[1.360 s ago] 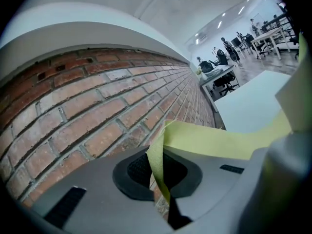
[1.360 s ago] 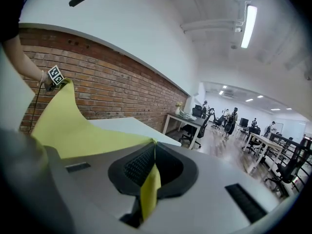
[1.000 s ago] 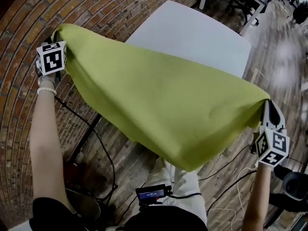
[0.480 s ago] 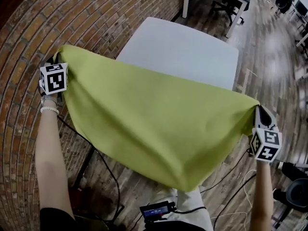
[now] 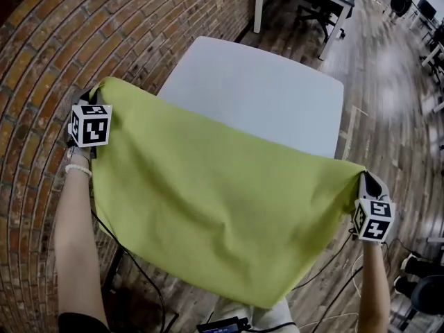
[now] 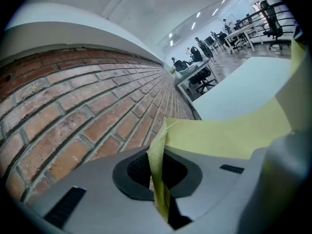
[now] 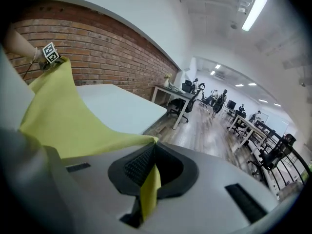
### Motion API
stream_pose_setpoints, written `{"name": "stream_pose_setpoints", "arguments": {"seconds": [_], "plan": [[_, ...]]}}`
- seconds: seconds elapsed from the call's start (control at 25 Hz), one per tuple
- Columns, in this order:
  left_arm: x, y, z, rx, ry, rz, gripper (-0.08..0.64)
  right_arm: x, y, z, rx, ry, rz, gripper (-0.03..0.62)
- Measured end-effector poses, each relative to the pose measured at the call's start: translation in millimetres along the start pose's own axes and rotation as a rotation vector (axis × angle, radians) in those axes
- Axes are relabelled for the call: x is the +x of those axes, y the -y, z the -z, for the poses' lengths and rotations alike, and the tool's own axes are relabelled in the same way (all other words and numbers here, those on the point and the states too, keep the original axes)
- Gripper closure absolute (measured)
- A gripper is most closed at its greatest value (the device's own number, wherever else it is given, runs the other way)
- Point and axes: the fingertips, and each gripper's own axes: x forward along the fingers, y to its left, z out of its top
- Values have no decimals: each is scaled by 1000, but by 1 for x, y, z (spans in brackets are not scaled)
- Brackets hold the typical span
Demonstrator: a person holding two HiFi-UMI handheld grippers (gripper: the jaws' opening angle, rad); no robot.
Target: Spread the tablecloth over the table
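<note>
Pinching tablecloth (image 5: 208,200) corners — jaws' grip shows only in gripper views.

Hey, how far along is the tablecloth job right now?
Gripping is done: the left claw and right claw are each shut on a corner of the green tablecloth. In hand: it hangs stretched between them above the near end of the table. Left: lowering it, since the far part of the white top shows bare.

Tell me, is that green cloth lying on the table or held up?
Held up. The tablecloth hangs between the left gripper and right gripper, each shut on a corner; the table shows mostly bare.
</note>
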Motion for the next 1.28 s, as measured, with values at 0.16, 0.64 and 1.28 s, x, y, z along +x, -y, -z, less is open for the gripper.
{"name": "stream_pose_setpoints", "arguments": {"seconds": [0.16, 0.64, 1.28], "plan": [[18, 36, 27, 41, -100, 50, 545, 22, -7, 30, 44, -33, -51, 558], [40, 110, 83, 68, -312, 271, 331, 58, -32, 74, 117, -127, -129, 558], [-85, 128, 182, -240, -361, 571, 302, -47, -72, 52, 451, -24, -340, 350]]}}
